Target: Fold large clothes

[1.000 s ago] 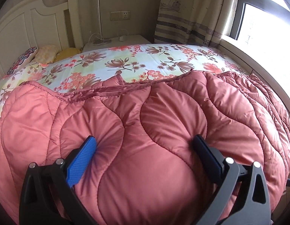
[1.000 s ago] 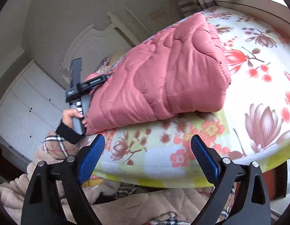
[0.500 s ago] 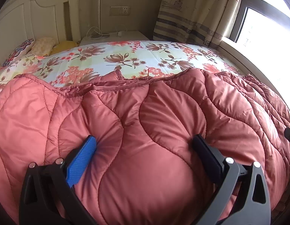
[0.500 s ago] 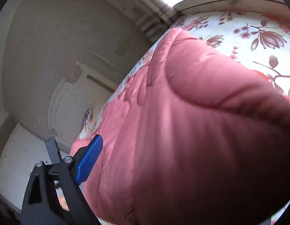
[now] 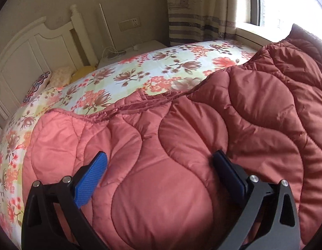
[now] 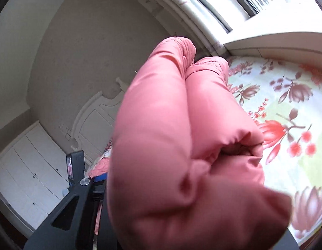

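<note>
Floral bedding (image 5: 144, 70) in pink, brown and pale green covers the bed, which is backed by a white headboard (image 5: 27, 48), with a beige wall, a wall socket (image 5: 129, 23) and a striped curtain (image 5: 198, 14) beside a bright window (image 5: 286, 6) behind it. Small pillows (image 5: 56, 77) are seen at the headboard end. In the right wrist view a white cabinet (image 6: 29, 166) is seen at the lower left and a white window ledge (image 6: 275, 43) along the bed's far side.

A quilted pink jacket (image 5: 181, 156) is spread over the near part of the bed, its right side raised and darker against the window light. The left gripper (image 5: 163, 162) is pressed into the padding, with the jaws set wide and a broad bulge of jacket pinched between the blue pads (image 5: 92, 179).

In the right wrist view a thick fold of the jacket (image 6: 181, 145) fills the middle of the frame, bunched and lifted above the bedding. The right gripper (image 6: 152, 187) is largely hidden by it; only one black finger (image 6: 69, 212) is seen at the lower left. Its jaws have just been closing, and the fold is clamped between them at a narrow setting.
</note>
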Tool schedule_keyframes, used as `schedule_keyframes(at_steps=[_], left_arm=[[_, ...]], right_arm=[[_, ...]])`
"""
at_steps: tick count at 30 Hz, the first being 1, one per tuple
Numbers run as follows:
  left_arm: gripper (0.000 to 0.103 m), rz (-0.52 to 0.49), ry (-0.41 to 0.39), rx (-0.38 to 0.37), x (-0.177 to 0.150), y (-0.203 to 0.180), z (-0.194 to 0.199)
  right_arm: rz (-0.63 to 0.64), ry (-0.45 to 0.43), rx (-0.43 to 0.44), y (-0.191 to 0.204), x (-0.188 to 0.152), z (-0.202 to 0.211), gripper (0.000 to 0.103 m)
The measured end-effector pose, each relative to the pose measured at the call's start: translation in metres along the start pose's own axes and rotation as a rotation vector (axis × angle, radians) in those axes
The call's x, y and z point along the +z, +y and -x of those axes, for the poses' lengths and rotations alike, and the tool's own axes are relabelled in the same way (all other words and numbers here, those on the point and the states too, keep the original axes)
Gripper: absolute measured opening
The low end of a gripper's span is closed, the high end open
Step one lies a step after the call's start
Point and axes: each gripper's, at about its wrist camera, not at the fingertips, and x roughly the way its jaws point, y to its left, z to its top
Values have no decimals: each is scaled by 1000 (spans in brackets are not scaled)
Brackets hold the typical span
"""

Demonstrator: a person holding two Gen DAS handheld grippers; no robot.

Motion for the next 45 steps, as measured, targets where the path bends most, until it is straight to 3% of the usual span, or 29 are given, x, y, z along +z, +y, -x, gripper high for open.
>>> schedule_keyframes(at_steps=[2,4,7,10,15,20,22,26,29,36,40,43,45], left_arm=[[101,-5,-32,-3,22,-13,8],[101,-22,-52,68,43,-24,2],[101,-32,43,124,67,-38,-43],[101,-66,127,113,63,-47,-85],[101,3,95,92,59,-27,-64],[101,110,-62,49,26,-5,24],[101,84,-84,28,-2,-12,53],[101,-49,-57,69,-53,-53,57],[101,-98,-150,133,-72,-73,52],[101,-75,-123,62,-70,-59,46],[101,-13,-120,-79,-74,-41,42],[101,-35,-80,-164,-73,-26,55],[101,3,-121,-210,-71,-7,77]], right_arm=[[-1,-11,-9,-4,3,14,36],[2,-20,-16,-6,5,21,36],[35,-18,-20,3,3,24,37],[63,-4,-25,8,6,22,37],[101,0,-33,16,2,27,37],[112,0,-53,20,2,25,37],[110,1,-58,18,3,27,37],[130,-3,-66,21,2,27,37],[162,5,-82,31,-2,27,37],[298,-3,-117,78,0,22,37],[450,-34,-160,122,-14,9,37],[517,-50,-188,140,-23,5,37],[515,-51,-193,140,-23,4,37]])
